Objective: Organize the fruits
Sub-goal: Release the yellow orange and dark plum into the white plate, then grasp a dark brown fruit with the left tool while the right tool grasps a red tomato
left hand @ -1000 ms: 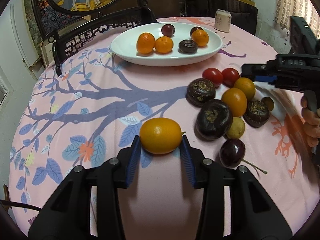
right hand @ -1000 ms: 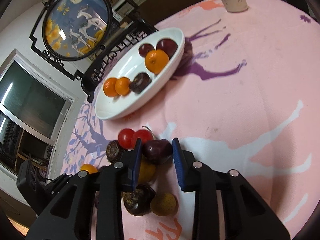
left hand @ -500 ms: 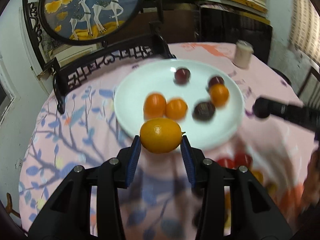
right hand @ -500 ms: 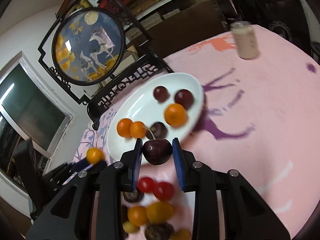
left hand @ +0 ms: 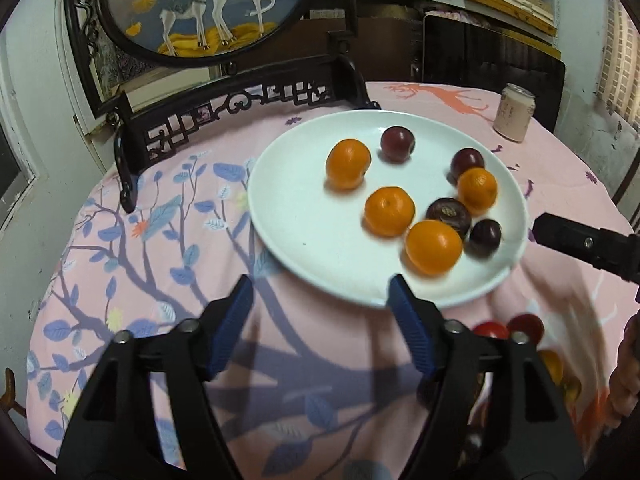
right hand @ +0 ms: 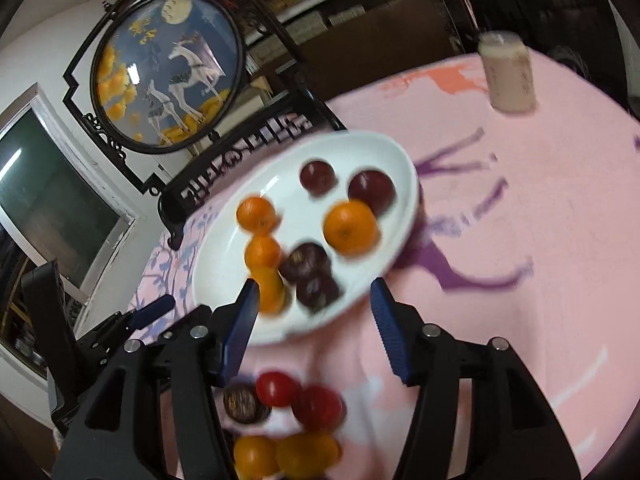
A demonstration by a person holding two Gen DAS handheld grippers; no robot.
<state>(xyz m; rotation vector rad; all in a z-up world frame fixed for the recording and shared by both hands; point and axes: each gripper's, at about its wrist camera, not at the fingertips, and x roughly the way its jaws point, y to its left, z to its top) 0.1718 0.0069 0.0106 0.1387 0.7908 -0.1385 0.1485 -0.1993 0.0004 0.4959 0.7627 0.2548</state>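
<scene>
A white plate point(left hand: 304, 208) on the pink tablecloth holds several oranges and dark fruits. The orange point(left hand: 434, 246) and a dark cherry point(left hand: 485, 234) lie at the plate's near right. My left gripper point(left hand: 320, 322) is open and empty, just short of the plate's near rim. My right gripper point(right hand: 312, 320) is open and empty over the plate's near edge point(right hand: 280, 332); the dark cherry point(right hand: 318, 291) and the orange point(right hand: 270, 290) lie just beyond it. Loose red tomatoes point(right hand: 300, 398), oranges and dark fruits sit on the cloth below.
A pale can point(left hand: 514, 113) stands at the far right of the table. A dark carved wooden stand with a round deer picture point(left hand: 208, 8) rises behind the plate. The right gripper's body point(left hand: 588, 244) reaches in from the right.
Both grippers opened. The orange left the left gripper and the dark cherry left the right gripper; both now lie on the plate. Both grippers came closer to the plate.
</scene>
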